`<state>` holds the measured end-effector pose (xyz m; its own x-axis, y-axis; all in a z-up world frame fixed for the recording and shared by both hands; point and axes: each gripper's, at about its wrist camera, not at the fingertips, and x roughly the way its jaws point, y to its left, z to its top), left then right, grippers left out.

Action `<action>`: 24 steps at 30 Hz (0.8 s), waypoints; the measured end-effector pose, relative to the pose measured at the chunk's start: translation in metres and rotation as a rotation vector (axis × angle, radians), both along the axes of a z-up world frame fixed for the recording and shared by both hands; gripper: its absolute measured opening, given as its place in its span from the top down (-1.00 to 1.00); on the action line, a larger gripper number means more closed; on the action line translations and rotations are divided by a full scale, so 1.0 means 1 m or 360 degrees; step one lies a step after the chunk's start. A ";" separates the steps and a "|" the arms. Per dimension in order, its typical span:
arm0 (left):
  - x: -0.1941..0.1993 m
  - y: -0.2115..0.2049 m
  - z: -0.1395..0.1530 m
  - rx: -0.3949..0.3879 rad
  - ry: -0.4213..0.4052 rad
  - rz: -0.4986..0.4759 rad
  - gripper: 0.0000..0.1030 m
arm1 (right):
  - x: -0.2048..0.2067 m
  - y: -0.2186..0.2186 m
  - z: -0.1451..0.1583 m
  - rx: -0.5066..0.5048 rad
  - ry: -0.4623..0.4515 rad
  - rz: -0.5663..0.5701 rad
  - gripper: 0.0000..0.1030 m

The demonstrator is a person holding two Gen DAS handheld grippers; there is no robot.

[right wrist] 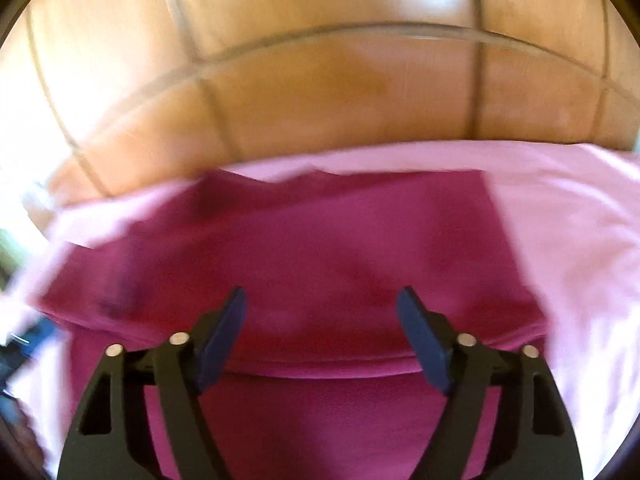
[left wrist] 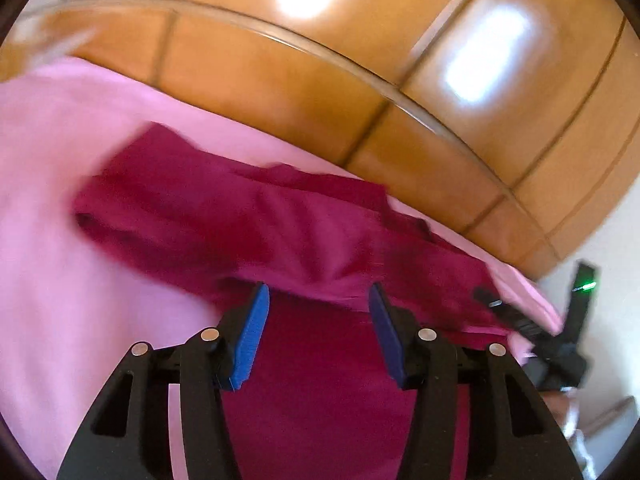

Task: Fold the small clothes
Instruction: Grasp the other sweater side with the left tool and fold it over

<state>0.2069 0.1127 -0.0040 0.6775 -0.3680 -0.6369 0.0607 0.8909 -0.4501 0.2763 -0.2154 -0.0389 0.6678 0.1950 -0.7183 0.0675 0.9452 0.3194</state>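
Observation:
A dark magenta garment (left wrist: 248, 224) lies partly folded on a pale pink cloth (left wrist: 52, 184). In the left wrist view my left gripper (left wrist: 318, 300) hovers over the near part of the garment, blue pads apart, nothing pinched between them. The right wrist view shows the same magenta garment (right wrist: 320, 240) with a folded layer whose edge runs across just under my right gripper (right wrist: 322, 304). That gripper's dark pads stand wide apart above the fabric and hold nothing. The other gripper's black body (left wrist: 560, 344) shows at the right edge of the left wrist view.
The pink cloth (right wrist: 580, 240) covers a glass-topped surface whose curved edge (left wrist: 360, 76) runs beyond it. Below lies an orange tiled floor (right wrist: 320, 92) with bright light patches. Both views are motion-blurred.

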 end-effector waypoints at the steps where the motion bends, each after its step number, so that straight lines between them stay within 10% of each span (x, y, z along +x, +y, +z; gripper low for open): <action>1: -0.005 0.009 -0.002 0.0030 0.0012 0.0065 0.02 | 0.004 0.013 0.002 0.0059 -0.0001 0.0068 -0.31; 8: -0.017 0.040 -0.019 0.0163 0.0112 0.0294 0.02 | 0.056 0.121 -0.020 0.0220 0.0226 0.0421 -0.19; 10: -0.013 0.044 -0.022 0.0165 0.0139 0.0323 0.02 | 0.065 0.136 -0.025 0.0141 0.0284 0.0450 0.76; 11: -0.011 0.045 -0.023 0.0158 0.0150 0.0328 0.02 | 0.068 0.139 -0.020 0.0089 0.0270 0.0455 0.90; 17: 0.012 0.034 -0.025 0.0126 0.0180 0.0321 0.02 | 0.038 0.117 0.059 -0.0084 -0.0129 0.0443 0.90; 24: 0.036 0.013 -0.030 0.0374 0.0229 0.0373 0.02 | -0.001 0.038 0.104 -0.0199 -0.0371 0.0241 0.90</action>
<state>0.2432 0.1254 -0.0344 0.6236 -0.0456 -0.7804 -0.2064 0.9533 -0.2206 0.2751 -0.1769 0.0647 0.7876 0.2248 -0.5737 -0.1388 0.9719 0.1903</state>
